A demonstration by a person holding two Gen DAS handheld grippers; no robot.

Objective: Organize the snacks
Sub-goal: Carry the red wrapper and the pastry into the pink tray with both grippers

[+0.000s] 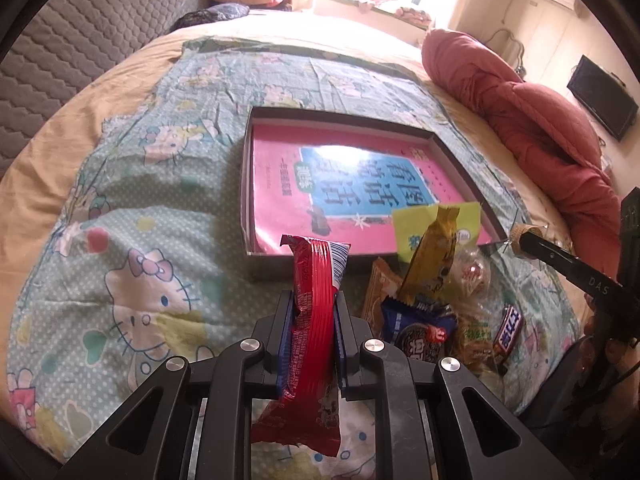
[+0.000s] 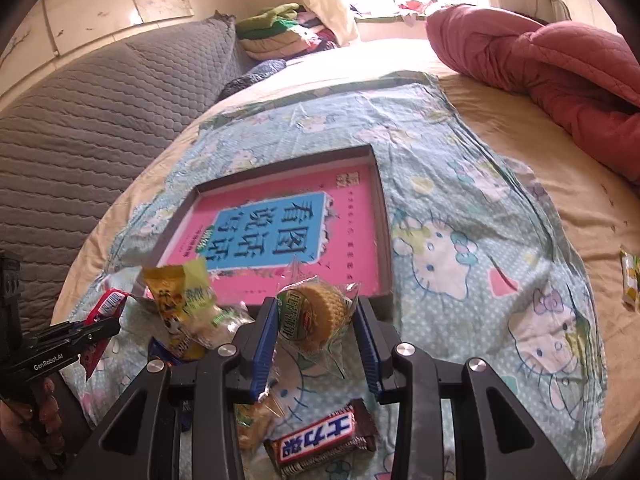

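Bedroom, daylight from the window; work surface is a bed (image 2: 520, 128) under a cartoon-cat sheet (image 2: 460, 208), red quilt (image 2: 560, 68) bunched at the far side. Shallow box (image 1: 256, 184) lined with a pink book lies just beyond the snack pile (image 1: 432, 312).

My left tool (image 1: 316, 312) is clamped on a red packet (image 1: 314, 300), held upright clear of the sheet. My right tool (image 2: 316, 320) grips a clear-wrapped yellow cake (image 2: 320, 312) at its sides. Both point toward the box, presumably the destination. Chocolate bar (image 2: 320, 440) and others wait on the sheet.
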